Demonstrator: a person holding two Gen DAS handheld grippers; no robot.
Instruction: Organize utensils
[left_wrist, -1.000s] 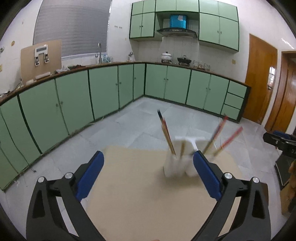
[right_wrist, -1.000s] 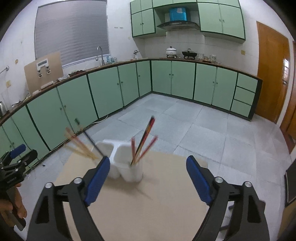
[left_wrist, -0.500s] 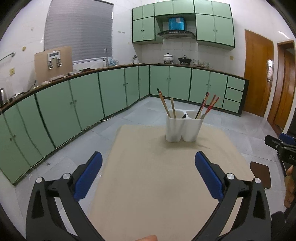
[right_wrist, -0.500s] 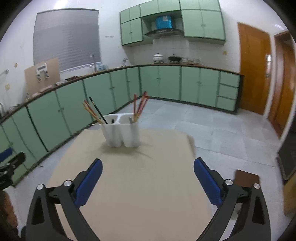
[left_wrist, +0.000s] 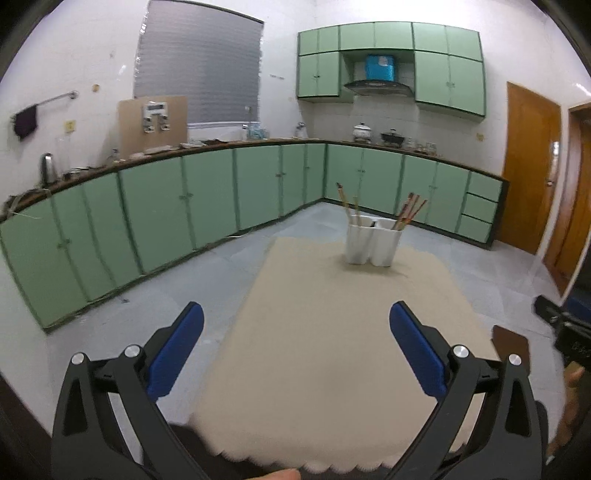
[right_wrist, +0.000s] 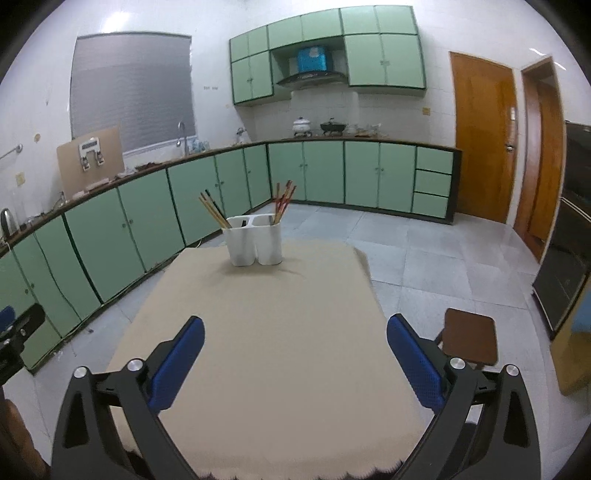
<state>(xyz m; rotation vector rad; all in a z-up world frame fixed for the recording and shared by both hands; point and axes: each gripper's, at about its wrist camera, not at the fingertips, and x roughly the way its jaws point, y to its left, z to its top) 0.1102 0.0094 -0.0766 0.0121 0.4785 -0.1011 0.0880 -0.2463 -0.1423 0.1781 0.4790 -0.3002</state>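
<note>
While both tongs, left (left_wrist: 295, 328) and right (right_wrist: 295, 332), gape wide and empty low in frame, the holder (right_wrist: 254, 240) with chopsticks (right_wrist: 283, 201) stands well beyond them, upper centre.

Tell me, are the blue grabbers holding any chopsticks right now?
No. The left gripper and right gripper are both open and empty. The chopsticks stand in the white holder at the table's far end.

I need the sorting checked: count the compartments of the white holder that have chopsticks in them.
2. The white holder has the tan chopsticks in its left compartment and the red chopsticks in its right. Any short utensils inside may be hidden.
</note>
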